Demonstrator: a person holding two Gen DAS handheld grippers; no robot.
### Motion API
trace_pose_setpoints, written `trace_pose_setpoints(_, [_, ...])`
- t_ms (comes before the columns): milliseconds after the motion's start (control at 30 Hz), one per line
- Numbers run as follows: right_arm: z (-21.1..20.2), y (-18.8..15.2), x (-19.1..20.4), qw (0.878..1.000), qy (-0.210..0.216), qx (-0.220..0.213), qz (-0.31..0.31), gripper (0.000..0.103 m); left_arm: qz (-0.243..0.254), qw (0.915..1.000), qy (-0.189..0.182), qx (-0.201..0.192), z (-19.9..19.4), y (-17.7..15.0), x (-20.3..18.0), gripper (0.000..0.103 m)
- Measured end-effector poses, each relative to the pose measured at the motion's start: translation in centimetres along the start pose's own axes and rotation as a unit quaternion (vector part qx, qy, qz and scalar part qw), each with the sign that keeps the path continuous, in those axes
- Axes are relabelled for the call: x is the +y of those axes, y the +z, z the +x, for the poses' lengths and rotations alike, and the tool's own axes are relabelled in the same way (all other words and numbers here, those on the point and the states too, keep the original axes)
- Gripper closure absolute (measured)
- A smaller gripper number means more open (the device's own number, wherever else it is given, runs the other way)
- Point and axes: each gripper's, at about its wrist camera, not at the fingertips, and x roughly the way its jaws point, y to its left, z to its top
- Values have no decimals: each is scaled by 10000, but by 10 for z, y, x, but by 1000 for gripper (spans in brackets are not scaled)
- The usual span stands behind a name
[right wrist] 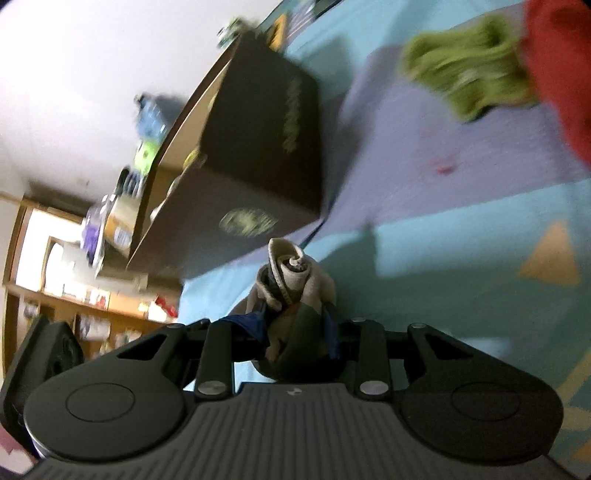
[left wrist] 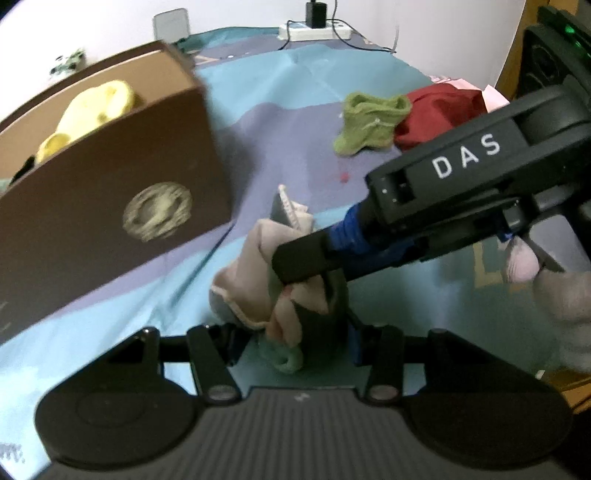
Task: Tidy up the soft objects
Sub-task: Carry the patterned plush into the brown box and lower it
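Observation:
A rolled bundle of beige, grey and dark green socks (left wrist: 258, 280) is held over the blue bedsheet (left wrist: 288, 81). My left gripper (left wrist: 295, 343) is shut on its lower end. My right gripper (left wrist: 295, 266) reaches in from the right and is shut on the same bundle; in the right wrist view the bundle (right wrist: 291, 291) sits between its jaws (right wrist: 295, 332). A brown box (left wrist: 110, 192) stands to the left, with yellow soft items (left wrist: 92, 110) inside. A green knitted sock (left wrist: 369, 122) and a red cloth (left wrist: 439, 110) lie further back on the right.
A white power strip (left wrist: 314, 31) with a plugged charger and cables lies at the far edge by the wall. Wooden shelves with clutter (right wrist: 92, 295) show at left in the right wrist view. A gloved hand (left wrist: 565, 295) holds the right gripper.

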Motion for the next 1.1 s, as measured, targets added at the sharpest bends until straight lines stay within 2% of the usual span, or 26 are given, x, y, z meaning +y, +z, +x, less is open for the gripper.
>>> trace_pose_setpoints(167, [23, -2, 35, 9986, 315, 272, -319, 87, -150, 9997, 138, -139, -37, -17, 30, 57])
trace_pose_setpoints(300, [34, 4, 78, 9941, 728, 275, -755, 87, -271, 9980, 221, -531, -84, -23, 60, 57])
trace_pose_setpoints(400, [33, 12, 110, 9884, 1072, 49, -1079, 87, -270, 9945, 289, -971, -118, -15, 84, 57])
trace_pose_setpoints(567, [28, 39, 144, 9802, 1350, -708, -1263, 87, -66, 9846, 362, -1709, -141, 18, 109, 56])
trace_pose_setpoints(667, [27, 55, 154, 9779, 1099, -1164, -1344, 87, -171, 9811, 117, -1923, -134, 40, 125, 56])
trace_pose_setpoints(767, [37, 66, 157, 9758, 578, -1522, -1457, 87, -296, 9811, -162, -1904, -109, 63, 139, 55])
trace_pose_setpoints(933, [44, 73, 138, 9730, -292, -1751, -1476, 87, -480, 9877, -451, -1422, -63, 88, 143, 53])
trace_pose_setpoints(1100, [62, 74, 126, 9672, -947, -1828, -1486, 87, -588, 9937, -440, -844, -29, 100, 146, 46])
